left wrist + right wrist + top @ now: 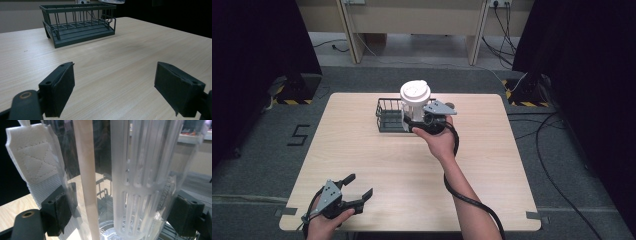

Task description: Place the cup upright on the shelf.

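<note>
A clear bottle with a white lid hangs over the right end of a dark wire basket at the back of the table. My right gripper is shut on its lower body. In the right gripper view the bottle sits between both pads of the right gripper, with a white slotted insert inside and a white woven strap at its left side. My left gripper rests open near the table's front left corner. Nothing lies between the jaws of the left gripper, which face the empty basket.
The wooden table is bare between the basket and my left gripper. A black cable trails from the right gripper along the forearm. Dark curtains stand at both sides, and cables lie on the grey floor at the right.
</note>
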Tool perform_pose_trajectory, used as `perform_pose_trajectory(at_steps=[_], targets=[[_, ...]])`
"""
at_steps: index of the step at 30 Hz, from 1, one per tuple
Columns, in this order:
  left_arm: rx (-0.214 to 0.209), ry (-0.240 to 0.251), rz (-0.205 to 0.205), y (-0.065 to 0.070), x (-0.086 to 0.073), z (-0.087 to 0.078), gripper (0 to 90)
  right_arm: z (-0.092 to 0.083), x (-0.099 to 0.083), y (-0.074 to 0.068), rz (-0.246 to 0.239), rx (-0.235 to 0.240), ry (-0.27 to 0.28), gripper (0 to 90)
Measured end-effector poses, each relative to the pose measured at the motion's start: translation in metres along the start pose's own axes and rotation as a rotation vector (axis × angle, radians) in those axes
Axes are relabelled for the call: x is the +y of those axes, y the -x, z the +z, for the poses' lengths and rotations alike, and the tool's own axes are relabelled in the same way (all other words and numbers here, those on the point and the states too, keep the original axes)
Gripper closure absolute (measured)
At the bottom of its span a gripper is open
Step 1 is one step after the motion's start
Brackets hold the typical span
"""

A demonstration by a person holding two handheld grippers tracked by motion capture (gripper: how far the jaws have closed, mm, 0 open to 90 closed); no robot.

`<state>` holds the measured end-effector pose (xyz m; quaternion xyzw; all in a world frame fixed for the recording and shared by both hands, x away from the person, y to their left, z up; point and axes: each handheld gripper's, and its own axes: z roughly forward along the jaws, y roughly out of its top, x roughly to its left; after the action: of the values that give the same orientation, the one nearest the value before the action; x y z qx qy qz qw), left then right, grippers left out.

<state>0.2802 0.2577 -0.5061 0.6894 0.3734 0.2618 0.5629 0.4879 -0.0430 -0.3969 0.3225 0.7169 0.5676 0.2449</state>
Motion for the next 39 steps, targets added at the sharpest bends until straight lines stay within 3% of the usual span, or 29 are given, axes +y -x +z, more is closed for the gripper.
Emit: perform_pose_trajectory(at_steps=[21, 39], targets=[[-0.001, 0.001, -0.005, 0.000, 0.000, 0.001, 16.0, 0.021, 0.018, 0.013, 0.021, -0.032, 0.007, 18.5], [0.000, -0.001, -0.004, 0.000, 0.000, 0.002, 16.1, 0.050, 0.031, 0.029, 0.039, -0.065, -0.012, 18.4]])
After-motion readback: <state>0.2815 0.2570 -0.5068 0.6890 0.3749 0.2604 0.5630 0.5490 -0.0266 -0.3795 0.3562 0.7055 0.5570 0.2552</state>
